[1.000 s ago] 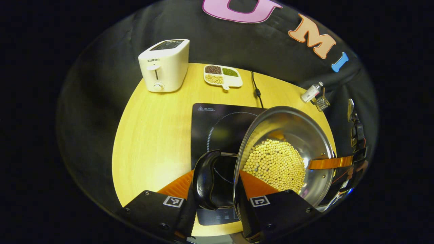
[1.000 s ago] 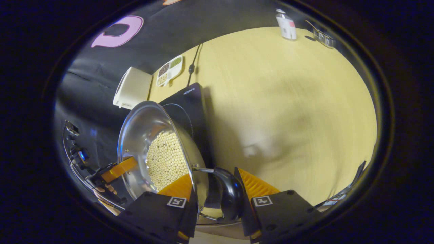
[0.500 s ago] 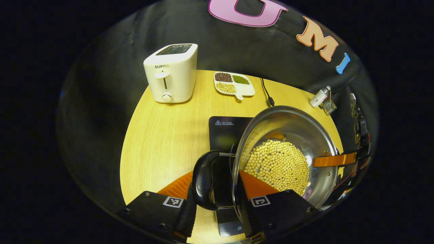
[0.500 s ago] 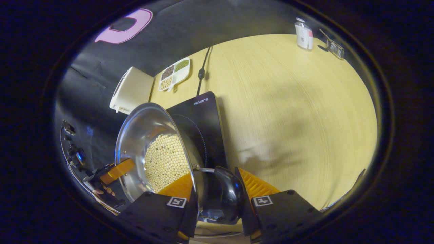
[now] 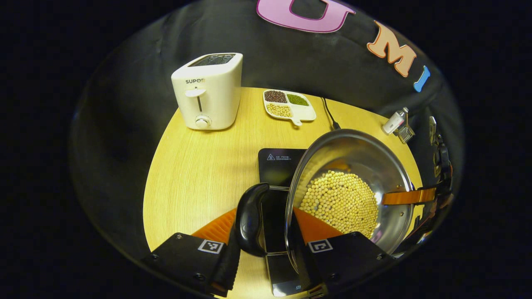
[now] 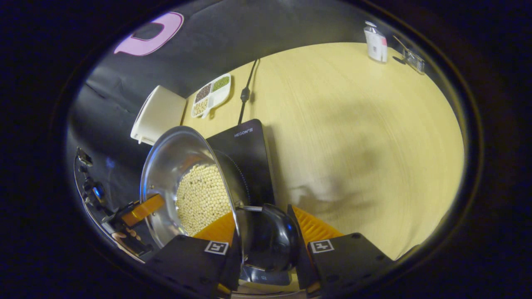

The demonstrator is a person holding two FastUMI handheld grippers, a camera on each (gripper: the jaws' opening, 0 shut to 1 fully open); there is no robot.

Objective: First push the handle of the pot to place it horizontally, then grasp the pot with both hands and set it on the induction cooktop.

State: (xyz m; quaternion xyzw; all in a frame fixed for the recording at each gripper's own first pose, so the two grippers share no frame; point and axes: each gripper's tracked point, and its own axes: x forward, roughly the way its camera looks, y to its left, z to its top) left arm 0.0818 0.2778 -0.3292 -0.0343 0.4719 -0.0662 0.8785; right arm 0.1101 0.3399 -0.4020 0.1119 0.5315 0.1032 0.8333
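Evidently both claws hold the pot [image 5: 357, 182] in the air, one side handle each. In the left gripper view, the left claw [image 5: 264, 224] has its fingers narrowed around the dark left handle [image 5: 249, 220], one finger outside the loop and the other against the pot wall; the pot bowl spreads off toward 2 o'clock from that claw, with pale beans [image 5: 338, 203] heaped in its bottom. In the right gripper view the right claw [image 6: 262, 234] grips the right handle [image 6: 272, 238] the same way, and the bowl lies toward 10 o'clock from it. So the line through the two handles runs straight from claw to claw.

What the coming move turns on, I judge, is the pot's place over the induction cooktop [image 5: 278, 166]. Its black glass shows beneath the left handle and runs away toward 12 o'clock, while much of the bowl hangs to the 3 o'clock side of it, over the bench [image 5: 195, 174]. The pot seems to need carrying toward 9 o'clock in the left gripper view, then lowering level so the beans stay put. A toaster [image 5: 208, 89] and a divided dish [image 5: 289, 106] stand well apart at the far edge.
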